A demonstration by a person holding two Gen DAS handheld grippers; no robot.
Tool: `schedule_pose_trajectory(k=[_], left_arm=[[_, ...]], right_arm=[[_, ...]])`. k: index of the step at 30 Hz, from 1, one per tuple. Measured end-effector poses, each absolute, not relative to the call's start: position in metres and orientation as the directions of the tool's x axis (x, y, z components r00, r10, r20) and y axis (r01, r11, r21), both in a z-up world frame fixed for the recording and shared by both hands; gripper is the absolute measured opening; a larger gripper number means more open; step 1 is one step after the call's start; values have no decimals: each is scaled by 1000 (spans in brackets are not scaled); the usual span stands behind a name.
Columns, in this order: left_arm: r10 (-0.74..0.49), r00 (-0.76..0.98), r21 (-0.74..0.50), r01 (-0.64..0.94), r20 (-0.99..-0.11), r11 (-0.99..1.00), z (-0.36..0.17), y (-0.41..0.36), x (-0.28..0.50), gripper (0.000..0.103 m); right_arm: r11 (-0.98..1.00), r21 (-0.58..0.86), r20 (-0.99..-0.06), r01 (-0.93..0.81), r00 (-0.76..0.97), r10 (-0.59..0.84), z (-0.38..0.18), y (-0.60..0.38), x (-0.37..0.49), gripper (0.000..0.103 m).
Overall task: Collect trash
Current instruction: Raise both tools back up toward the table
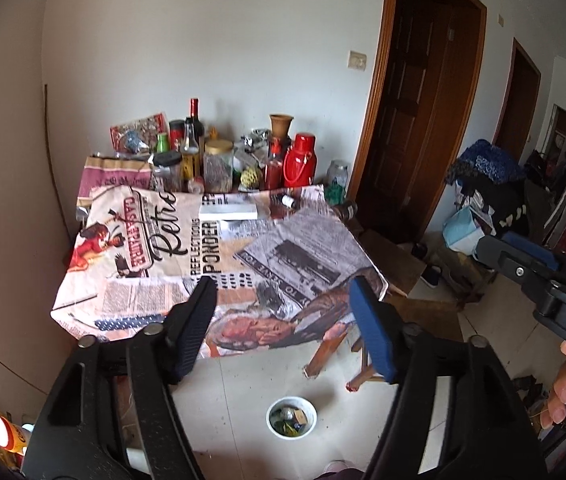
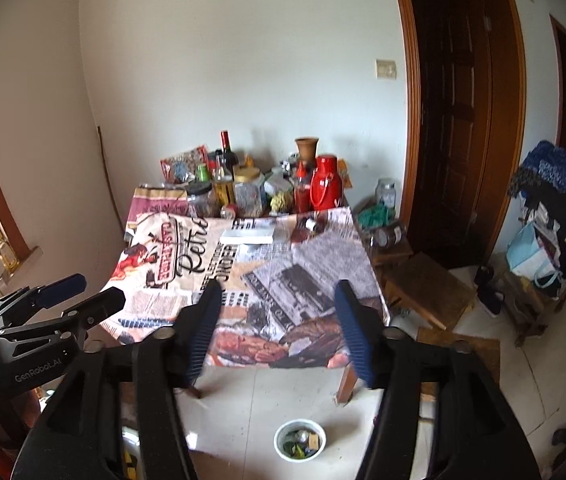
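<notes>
Both your tongs stand apart with nothing between the pads: the left gripper (image 1: 283, 324) and the right gripper (image 2: 279, 328) hang side by side above the near edge of the table (image 2: 243, 280), pointing down over its printed newspaper-pattern cloth. The trash already gathered sits in the small white bowl (image 1: 291, 417) on the floor at six o'clock from the table, just in front of its near legs; it holds what look like crumpled wrappers, though the view is too small to be sure. You seem to be between pickups, looking for the next piece. On the cloth, the likeliest candidates lie toward twelve o'clock: a flat white box (image 1: 227, 211) and, at about one o'clock, a small toppled bottle (image 1: 288, 201) in front of the crowd of jars and the red thermos (image 1: 299, 160). Your next move calls for reaching well forward across the table, closing on one item, then carrying it back and down to the bowl.
</notes>
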State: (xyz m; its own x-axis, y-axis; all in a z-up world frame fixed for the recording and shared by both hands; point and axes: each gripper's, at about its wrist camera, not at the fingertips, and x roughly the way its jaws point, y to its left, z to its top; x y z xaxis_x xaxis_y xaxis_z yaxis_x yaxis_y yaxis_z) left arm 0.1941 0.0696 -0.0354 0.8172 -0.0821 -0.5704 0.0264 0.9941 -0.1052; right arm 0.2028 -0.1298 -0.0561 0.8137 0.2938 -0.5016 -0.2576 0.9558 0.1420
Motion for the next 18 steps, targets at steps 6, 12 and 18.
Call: schedule_pose_trajectory(k=[6,12,18], left_arm=[[-43,853,-110,-17,-521,994,-22,77,203,98],[-13,851,-105,-49,-525,993,-22,72,242,98],[33,844,-90,-96,-535,991,-23,55,310,98]], right_arm=[[970,110,-425,-217,872,243,-43,-132,210,100],[970,103,-409,-218,880,241,-44,-143,249,102],[961,124,-417,-248,866,278,-42,-162,312,102]])
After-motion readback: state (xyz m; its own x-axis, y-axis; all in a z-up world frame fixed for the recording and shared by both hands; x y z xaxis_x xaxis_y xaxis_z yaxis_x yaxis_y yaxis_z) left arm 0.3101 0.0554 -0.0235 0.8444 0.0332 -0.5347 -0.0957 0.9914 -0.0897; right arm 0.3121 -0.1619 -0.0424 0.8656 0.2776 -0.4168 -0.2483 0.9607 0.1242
